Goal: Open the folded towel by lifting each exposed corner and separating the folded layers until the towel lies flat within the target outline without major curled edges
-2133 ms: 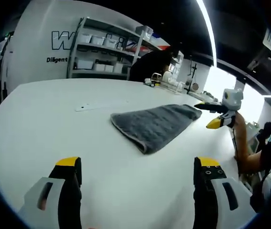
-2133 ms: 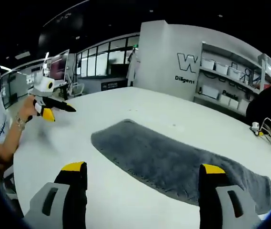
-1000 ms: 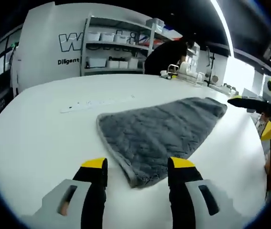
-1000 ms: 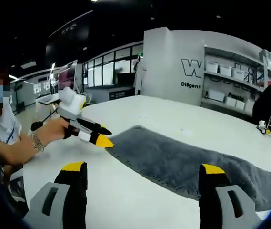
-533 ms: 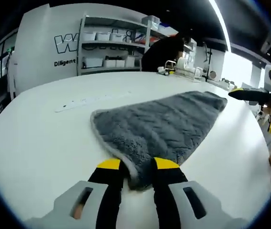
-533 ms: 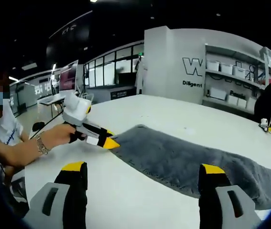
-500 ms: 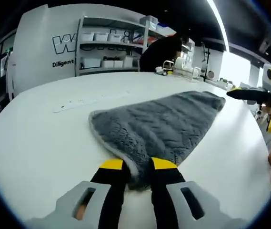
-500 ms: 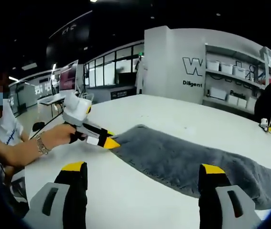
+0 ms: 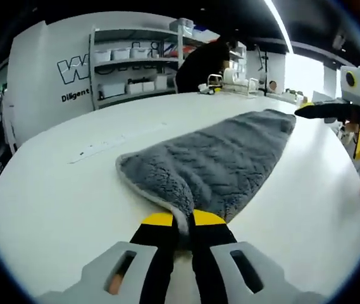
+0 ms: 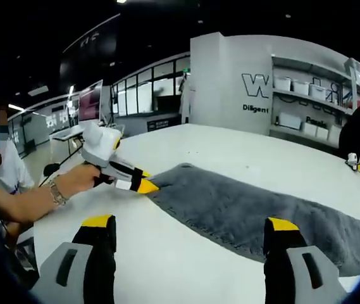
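You had the folded grey fleece towel (image 9: 221,161) lying on the large white round-edged table (image 9: 53,190), with its long body stretching away from your left gripper (image 9: 183,220) toward the far side of the table. In the left gripper view, that gripper's two black jaws with yellow tips were drawn close together on the towel's nearest corner, with the pale hemmed edge of the cloth running up between them; the corner was pinched and sat slightly bunched just above the tabletop. The rest of the towel lay flat on the table, its upper surface quilted in a wavy pattern.

In the right gripper view, you held your right gripper (image 10: 189,223) low over the table with its jaws spread wide and nothing between them; the towel (image 10: 262,209) lay across the table just beyond its tips, apart from them. The left gripper (image 10: 140,184) showed there at the towel's far corner, its yellow tips meeting the cloth, with your hand (image 10: 78,179) and a wristband behind it.

In the left gripper view, the right gripper (image 9: 331,117) hung beyond the towel's far end, just past the table's edge. Behind the table stood a grey metal shelf unit (image 9: 132,69) with white bins against a white wall with dark lettering, and a wire rack of small items (image 9: 230,82) stood beyond the table's far edge.
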The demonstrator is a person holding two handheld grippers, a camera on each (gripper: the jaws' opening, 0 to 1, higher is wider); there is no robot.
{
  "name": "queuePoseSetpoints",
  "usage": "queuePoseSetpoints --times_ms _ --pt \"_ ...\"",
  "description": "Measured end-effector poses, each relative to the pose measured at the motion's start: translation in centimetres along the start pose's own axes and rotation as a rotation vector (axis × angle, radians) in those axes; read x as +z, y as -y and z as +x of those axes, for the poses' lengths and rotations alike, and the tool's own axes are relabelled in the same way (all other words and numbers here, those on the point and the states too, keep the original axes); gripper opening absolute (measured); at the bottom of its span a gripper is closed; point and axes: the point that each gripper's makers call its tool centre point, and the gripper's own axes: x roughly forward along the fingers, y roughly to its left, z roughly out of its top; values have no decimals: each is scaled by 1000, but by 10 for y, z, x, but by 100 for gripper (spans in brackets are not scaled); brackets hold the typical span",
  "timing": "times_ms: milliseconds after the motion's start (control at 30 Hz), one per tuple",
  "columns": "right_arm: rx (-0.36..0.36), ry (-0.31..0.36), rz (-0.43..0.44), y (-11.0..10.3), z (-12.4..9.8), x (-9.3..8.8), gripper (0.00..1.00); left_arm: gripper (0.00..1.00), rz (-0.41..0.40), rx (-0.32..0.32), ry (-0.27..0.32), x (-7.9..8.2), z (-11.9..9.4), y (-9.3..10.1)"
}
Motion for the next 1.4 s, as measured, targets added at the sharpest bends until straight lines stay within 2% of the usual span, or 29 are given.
queuePoseSetpoints --times_ms 67,233,467,667,867,933,1000,1033,1133,1200,1400 --pt "0 2 3 0 0 0 99 7 10 25 -7 -2 -5 -11" --pt "-4 -7 10 2 3 -3 99 7 -38 45 -9 -11 -16 -36" --pt "-9 -20 22 7 6 -7 99 7 -57 123 -29 -24 -36 -77" --pt "-9 -35 26 9 7 -10 99 7 -69 167 -45 -38 -56 -96" --pt "-10 -38 30 9 7 -12 99 7 -90 233 -68 -59 -87 -122" --pt "-8 -38 30 9 7 -13 99 7 -101 261 -80 -66 -97 -137" --pt "-7 -38 27 9 7 -13 99 7 -101 292 -100 -75 -111 -144" --pt "-8 -41 26 9 7 -14 99 7 -104 312 -114 -80 -118 -156" --pt "-7 -48 23 10 8 -15 99 7 -113 355 -143 -92 -134 -167" --pt "-4 -49 22 9 8 -16 99 7 -126 383 -152 -100 -147 -182" --pt "-8 -41 30 12 6 -15 99 7 -162 429 -179 -116 -172 -199"
